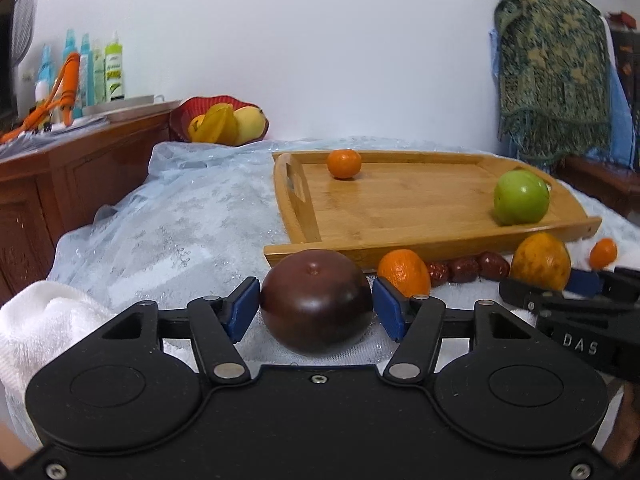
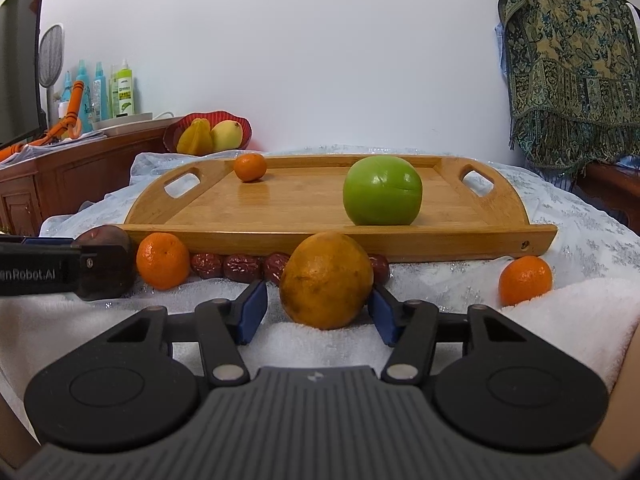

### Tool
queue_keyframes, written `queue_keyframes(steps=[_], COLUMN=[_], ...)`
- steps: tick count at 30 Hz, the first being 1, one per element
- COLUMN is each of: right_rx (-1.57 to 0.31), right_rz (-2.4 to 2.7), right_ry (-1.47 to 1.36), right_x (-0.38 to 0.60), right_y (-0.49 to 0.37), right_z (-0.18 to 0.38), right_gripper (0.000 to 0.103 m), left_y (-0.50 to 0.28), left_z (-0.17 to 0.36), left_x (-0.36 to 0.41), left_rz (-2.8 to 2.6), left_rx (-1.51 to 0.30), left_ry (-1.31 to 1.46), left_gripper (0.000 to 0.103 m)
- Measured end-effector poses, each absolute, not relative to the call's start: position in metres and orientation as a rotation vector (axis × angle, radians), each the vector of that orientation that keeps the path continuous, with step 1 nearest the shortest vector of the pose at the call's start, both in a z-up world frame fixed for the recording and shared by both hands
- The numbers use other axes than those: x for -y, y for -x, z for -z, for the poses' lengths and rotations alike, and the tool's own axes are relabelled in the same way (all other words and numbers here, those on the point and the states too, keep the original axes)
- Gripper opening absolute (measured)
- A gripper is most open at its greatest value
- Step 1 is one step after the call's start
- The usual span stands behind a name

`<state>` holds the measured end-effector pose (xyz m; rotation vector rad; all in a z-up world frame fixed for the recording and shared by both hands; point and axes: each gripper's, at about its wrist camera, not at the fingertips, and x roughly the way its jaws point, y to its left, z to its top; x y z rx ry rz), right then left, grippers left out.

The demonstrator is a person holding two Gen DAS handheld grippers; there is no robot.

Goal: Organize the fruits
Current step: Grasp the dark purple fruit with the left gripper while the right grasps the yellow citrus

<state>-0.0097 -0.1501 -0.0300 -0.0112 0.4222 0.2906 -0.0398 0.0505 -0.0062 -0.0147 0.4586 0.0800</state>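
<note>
white towel (image 2: 560,312) over glittery cloth (image 1: 192,216), white wall behind. left gripper (image 1: 316,308) clamps dark fruit (image 1: 316,300); right gripper (image 2: 318,308) clamps big orange (image 2: 326,280), before wooden tray (image 2: 280,236). only right view shows both tray handles.

Soft, even indoor light; glare on the tray (image 2: 304,200); fisheye bending and dark corners at 11 and 1 o'clock.

Tray floor (image 2: 288,204) mostly bare; its front rim (image 2: 340,240) bars entry.

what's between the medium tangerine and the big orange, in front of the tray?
A row of red dates on the cloth, between the tangerine and the big orange; clearest in the right wrist view.
</note>
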Motion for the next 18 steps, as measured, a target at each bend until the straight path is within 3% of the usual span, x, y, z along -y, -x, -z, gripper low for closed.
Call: queue_keyframes(steps=[16,18], right_rx=[-0.417,-0.413], right_rz=[-0.270,-0.266], right_ry=[0.008,0.004], right_x=[0.146,0.145], right_y=[0.003,0.003], right_z=[0.035,0.036], right_gripper=[0.064,0.060], left_y=[0.020,0.020], left_z=[0.021,0.020], left_x=[-0.058,-0.058], left_rz=[-0.079,-0.084], left_rx=[-0.508,-0.505], left_ry=[0.067,0.072], left_gripper=[0.062,0.061])
